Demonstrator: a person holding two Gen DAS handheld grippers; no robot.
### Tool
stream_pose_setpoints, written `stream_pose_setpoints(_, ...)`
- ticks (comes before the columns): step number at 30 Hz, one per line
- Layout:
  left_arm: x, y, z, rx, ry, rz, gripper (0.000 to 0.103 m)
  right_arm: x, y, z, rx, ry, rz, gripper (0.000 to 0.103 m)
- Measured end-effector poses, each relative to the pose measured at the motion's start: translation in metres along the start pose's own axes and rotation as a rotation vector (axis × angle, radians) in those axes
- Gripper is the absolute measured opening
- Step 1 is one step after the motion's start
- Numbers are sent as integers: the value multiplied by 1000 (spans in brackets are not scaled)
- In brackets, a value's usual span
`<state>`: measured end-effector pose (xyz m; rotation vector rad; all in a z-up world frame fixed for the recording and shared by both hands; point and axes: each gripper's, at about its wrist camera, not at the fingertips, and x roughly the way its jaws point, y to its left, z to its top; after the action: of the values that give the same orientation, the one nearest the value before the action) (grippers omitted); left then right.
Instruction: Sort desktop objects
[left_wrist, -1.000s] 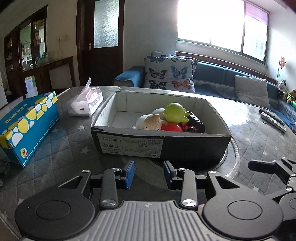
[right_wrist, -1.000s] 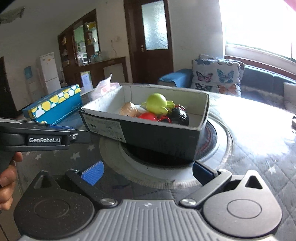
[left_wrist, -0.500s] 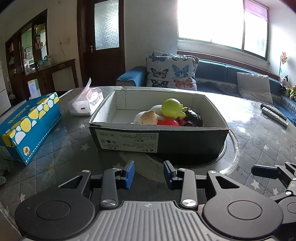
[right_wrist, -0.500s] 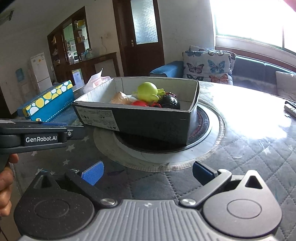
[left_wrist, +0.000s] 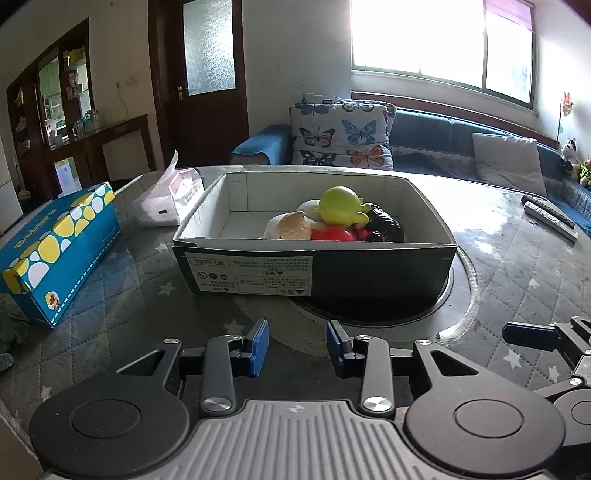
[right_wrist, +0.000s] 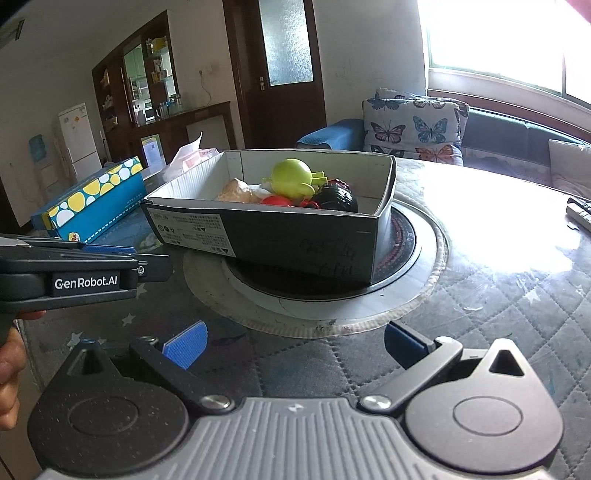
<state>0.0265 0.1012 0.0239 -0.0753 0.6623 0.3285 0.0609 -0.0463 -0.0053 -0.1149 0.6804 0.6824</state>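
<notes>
Holding both the left claw (left_wrist: 297, 347) and right claw (right_wrist: 295, 341) apart and empty, you should approach the dark cardboard box (left_wrist: 369, 271) of toys squarely.

Blown-out window (left_wrist: 439, 37) backlight, tabletop (right_wrist: 517, 229) glare, fisheye-warped edges.

Daylight floods through a wide window (left_wrist: 439, 44) at the upper right of the frame, washing out the glossy quilted table cover (left_wrist: 517, 266) below it. A blue sofa (left_wrist: 436, 136) runs under the sill, carrying butterfly-print cushions (left_wrist: 340, 136) and a plain grey cushion (left_wrist: 506, 162). At upper centre, a dark wooden door (left_wrist: 207, 74) with a frosted glass pane is set in a pale wall (left_wrist: 295, 55). Dark shelving with a sideboard (left_wrist: 55, 110) fills the upper left; the right wrist view adds a white refrigerator (right_wrist: 79, 136) at its left edge.
</notes>
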Motion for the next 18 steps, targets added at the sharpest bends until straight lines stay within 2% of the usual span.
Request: stream_pose_setpoints(18,10,1,4,9,-2,8,37,14,3,4,-1,18,12,103)
